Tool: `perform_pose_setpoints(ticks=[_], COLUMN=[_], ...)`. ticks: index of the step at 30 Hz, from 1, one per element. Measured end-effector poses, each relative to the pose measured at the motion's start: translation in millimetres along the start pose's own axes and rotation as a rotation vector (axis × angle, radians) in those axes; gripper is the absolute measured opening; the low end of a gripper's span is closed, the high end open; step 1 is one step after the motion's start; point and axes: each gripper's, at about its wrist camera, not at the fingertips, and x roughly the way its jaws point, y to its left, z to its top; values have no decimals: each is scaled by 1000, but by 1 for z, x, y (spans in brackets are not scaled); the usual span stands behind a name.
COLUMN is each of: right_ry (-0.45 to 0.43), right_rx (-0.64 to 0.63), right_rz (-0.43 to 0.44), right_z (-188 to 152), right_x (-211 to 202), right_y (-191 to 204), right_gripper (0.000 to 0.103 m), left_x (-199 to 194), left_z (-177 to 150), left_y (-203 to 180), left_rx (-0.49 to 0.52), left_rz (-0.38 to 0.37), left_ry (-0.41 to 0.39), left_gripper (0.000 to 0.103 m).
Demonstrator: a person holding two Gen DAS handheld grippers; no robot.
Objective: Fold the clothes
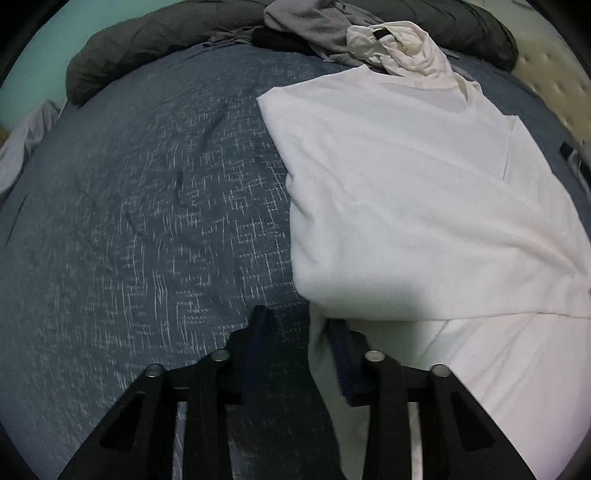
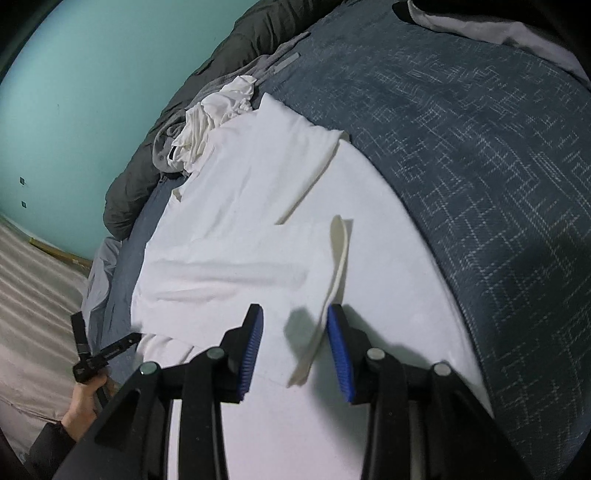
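Fingers of both grippers stand apart over white shirt [image 1: 406, 192], seemingly gripping nothing; no legible writing.

The bed [image 1: 147, 206] wears a blue patterned cover. A white shirt [image 1: 406, 192] lies flat on it; beyond the shirt sit crumpled clothes [image 1: 369, 33] and a dark duvet [image 1: 147, 44].

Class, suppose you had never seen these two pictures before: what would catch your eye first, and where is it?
First, the white shirt spread flat on the blue patterned bedspread, bright against it. Next, the right tongs, open over the shirt with a raised flap of cloth beside one blue pad. Last, the pile of crumpled clothes beyond the shirt's collar.
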Motion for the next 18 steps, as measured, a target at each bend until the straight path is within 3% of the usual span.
perform_pose_setpoints(ticks=[2,5,10,12,18], right_ry=[0,1,3,11,17], right_rx=[-6,-9,-4,-17,-45], right_rz=[-2,-6,11,7,-6], right_z=[-1,-1,0,-1,-4], right_x=[-1,-1,-4,-2,0], right_y=[0,0,1,2,4], right_gripper=[36,36,36,35,9], left_x=[2,1,-16,-14,-5], left_z=[1,3,4,1,-9], left_y=[-1,-5,5,12,24], left_rx=[17,61,13,-19,-108], left_rz=[-3,12,13,-8,-43], left_ry=[-9,-29,-110,-97,-66], left_gripper=[21,4,3,3,3])
